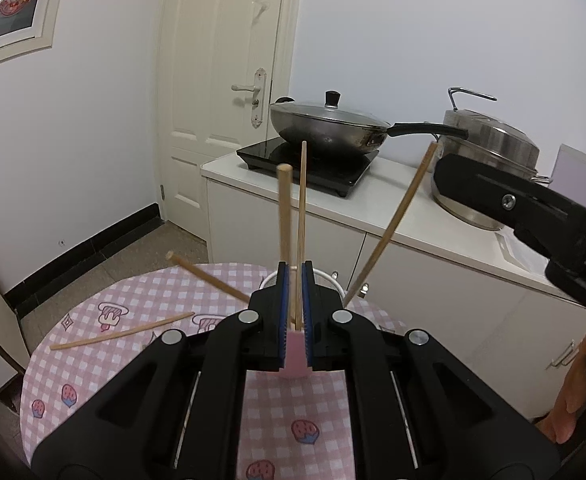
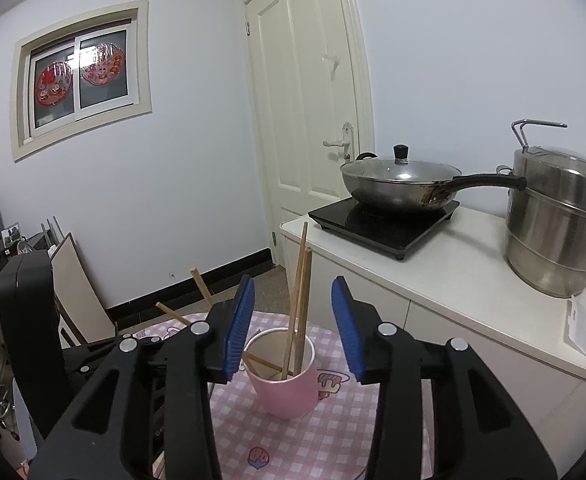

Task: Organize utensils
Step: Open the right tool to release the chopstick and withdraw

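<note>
Pink cup (image 2: 287, 390) stands upright on the round worktop (image 2: 325, 444) with the pink checked cloth, and serves as the landmark here. Left gripper (image 1: 295, 304) is pressed together on the cup's near rim, pinching the pink wall (image 1: 295, 354) between its blue pads; in the left wrist view the cup is mostly hidden behind the jaws. Right gripper (image 2: 293, 328) is spread, jaws apart on either side of the cup and above it, pads not touching anything; no earlier frame to compare. Several wooden chopsticks (image 2: 303, 300) stand in the cup, leaning on its far rim, tips sticking up well above it. In the left wrist view two of them (image 1: 285, 216) rise nearly straight up just behind the jaws, another (image 1: 393, 224) leans off to the right of the cup, and one (image 1: 209, 278) leans away to the left. A loose chopstick (image 1: 121, 332) lies flat on the cloth, left of the cup, apart from it. The right gripper's black body (image 1: 533, 216) shows to the right of the cup in the left wrist view, above cup level. Behind the cup, on a white counter (image 2: 473, 280): black induction hob (image 2: 385, 224) with a lidded wok (image 2: 397, 184) on it, and a steel steamer pot (image 2: 557, 224) right of the wok. White door (image 2: 305, 120) behind and left of the wok. A bit of the person's hand (image 1: 573, 392) shows at the right edge.
</note>
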